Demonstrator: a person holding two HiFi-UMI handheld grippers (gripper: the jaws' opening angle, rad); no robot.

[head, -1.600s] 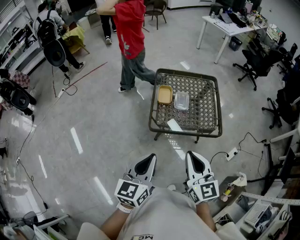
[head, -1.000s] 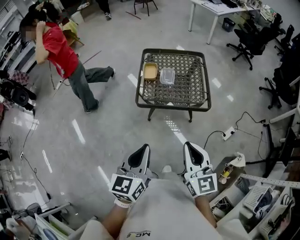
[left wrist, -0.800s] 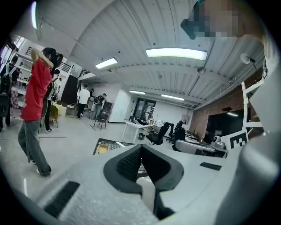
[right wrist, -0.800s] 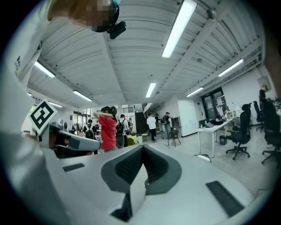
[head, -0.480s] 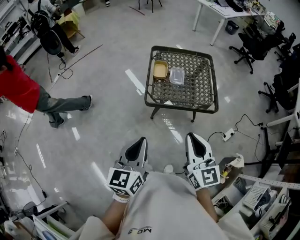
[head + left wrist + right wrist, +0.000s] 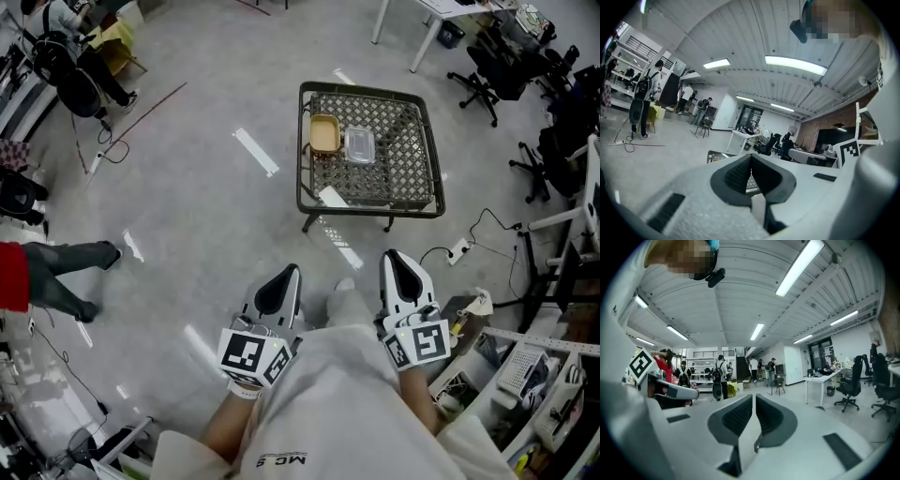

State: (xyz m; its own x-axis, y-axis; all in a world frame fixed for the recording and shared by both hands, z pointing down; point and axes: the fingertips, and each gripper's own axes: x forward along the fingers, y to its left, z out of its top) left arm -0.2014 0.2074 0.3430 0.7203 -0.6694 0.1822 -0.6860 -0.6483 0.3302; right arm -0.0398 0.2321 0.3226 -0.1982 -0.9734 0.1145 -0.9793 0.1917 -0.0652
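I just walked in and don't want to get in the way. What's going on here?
A person stands on the open floor with a gripper in each hand, both held close to the body. The left gripper has its fingers together on nothing. The right gripper has its fingers a thin slit apart and is also empty. Ahead, out of reach of both, a wire-mesh table bears a tan tray, a clear box and a white card.

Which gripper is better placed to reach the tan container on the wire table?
Left, probably. The tan container sits at the wire table's left edge, more in line with the left gripper than the right gripper; both hang far short of it.
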